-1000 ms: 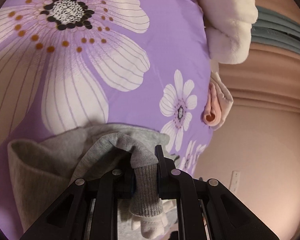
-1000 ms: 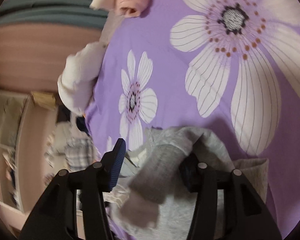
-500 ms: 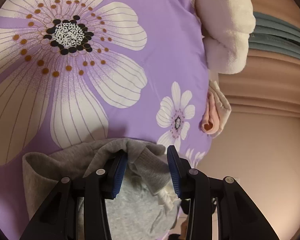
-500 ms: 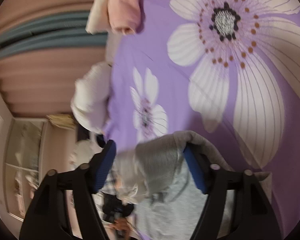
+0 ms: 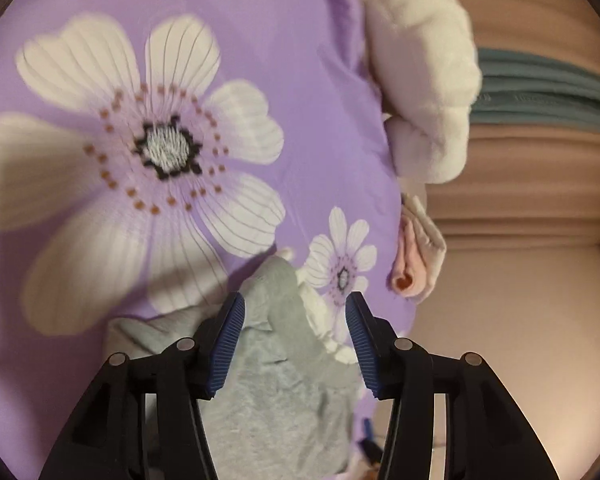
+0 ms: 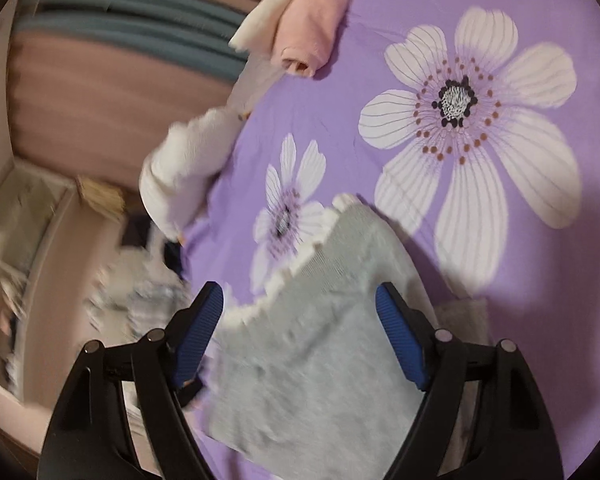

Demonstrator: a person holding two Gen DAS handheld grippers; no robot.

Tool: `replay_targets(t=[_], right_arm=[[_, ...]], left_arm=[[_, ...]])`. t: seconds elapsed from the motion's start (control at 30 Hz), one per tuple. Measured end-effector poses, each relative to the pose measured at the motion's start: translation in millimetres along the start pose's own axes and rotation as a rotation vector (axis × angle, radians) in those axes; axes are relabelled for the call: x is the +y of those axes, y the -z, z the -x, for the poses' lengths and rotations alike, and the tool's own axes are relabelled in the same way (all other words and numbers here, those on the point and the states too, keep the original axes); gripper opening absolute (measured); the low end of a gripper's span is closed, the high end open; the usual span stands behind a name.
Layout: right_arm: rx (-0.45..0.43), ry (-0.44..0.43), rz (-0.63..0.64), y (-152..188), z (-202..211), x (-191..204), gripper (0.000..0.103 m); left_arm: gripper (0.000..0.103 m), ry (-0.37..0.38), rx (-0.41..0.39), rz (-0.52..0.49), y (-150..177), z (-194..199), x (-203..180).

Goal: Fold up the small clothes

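Observation:
A small grey knitted garment [image 5: 276, 384] with a white scalloped edge lies folded on the purple flowered bedspread [image 5: 308, 92]. My left gripper [image 5: 295, 340] hovers just above it, its jaws opening; the cloth lies below the blue pads [image 5: 228, 344] and is not pinched. In the right wrist view the same grey garment [image 6: 320, 344] lies flat beneath my right gripper [image 6: 299, 336], which stands wide open and clear of the fabric.
A fluffy cream garment [image 5: 424, 80] and a rolled pink-and-cream piece [image 5: 414, 264] lie along the bed's edge; the pink roll [image 6: 316, 28] sits far in the right wrist view. Beyond the edge are beige and teal curtains [image 5: 540, 96] and cluttered shelving [image 6: 16, 240].
Both grippers let go of the grey garment, opened and pulled back and up. The garment's cuff dropped from the left jaws and the cloth now lies flat on the bedspread.

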State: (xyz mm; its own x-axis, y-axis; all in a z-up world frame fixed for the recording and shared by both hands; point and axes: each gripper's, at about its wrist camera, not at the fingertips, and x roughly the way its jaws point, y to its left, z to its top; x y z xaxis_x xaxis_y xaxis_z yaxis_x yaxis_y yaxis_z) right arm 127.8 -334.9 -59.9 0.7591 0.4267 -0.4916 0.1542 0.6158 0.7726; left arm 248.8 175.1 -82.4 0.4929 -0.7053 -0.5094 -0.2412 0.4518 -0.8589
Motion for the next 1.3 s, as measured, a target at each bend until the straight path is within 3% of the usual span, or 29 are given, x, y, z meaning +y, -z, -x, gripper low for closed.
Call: replay_targets(t=[0.1,0.2,0.27,0.37,0.5,0.67,0.83,1.3], right_arm=[[-0.008,0.080,0.170,18.0,4.8,17.5,0.073],[-0.001,0.172,0.307,33.0,2.0,29.9,0.059],[0.013,0.229,0.389,40.5,-3.1,35.2,0.044],[0.037,0.290,0.489,55.6,-10.8,37.6,0.033],[0.068,0.376,0.547,73.2,-23.1,26.2,0.027],[0.086,0.467,0.576,100.8,-19.6,13.2,0.025],[0.082,0.443,0.521,114.6,-12.1,-5.8,0.023],[0.074,0.392,0.458,130.5,2.4,-15.1,0.023]], left_arm=[[0.050,-0.108,0.014,-0.198,22.8,6.7,-22.0],[0.050,-0.199,0.030,-0.398,55.8,7.9,-36.4],[0.050,-0.285,0.026,-0.527,80.6,5.9,-40.0],[0.050,-0.381,0.023,-0.666,114.2,0.3,-38.4],[0.050,-0.469,-0.029,-0.803,149.7,0.6,-32.6],[0.050,-0.574,-0.034,-0.840,167.2,-7.5,-12.5],[0.050,-0.619,-0.064,-0.884,184.2,-7.6,-8.4],[0.050,-0.624,-0.068,-0.914,201.3,-0.5,-2.6]])
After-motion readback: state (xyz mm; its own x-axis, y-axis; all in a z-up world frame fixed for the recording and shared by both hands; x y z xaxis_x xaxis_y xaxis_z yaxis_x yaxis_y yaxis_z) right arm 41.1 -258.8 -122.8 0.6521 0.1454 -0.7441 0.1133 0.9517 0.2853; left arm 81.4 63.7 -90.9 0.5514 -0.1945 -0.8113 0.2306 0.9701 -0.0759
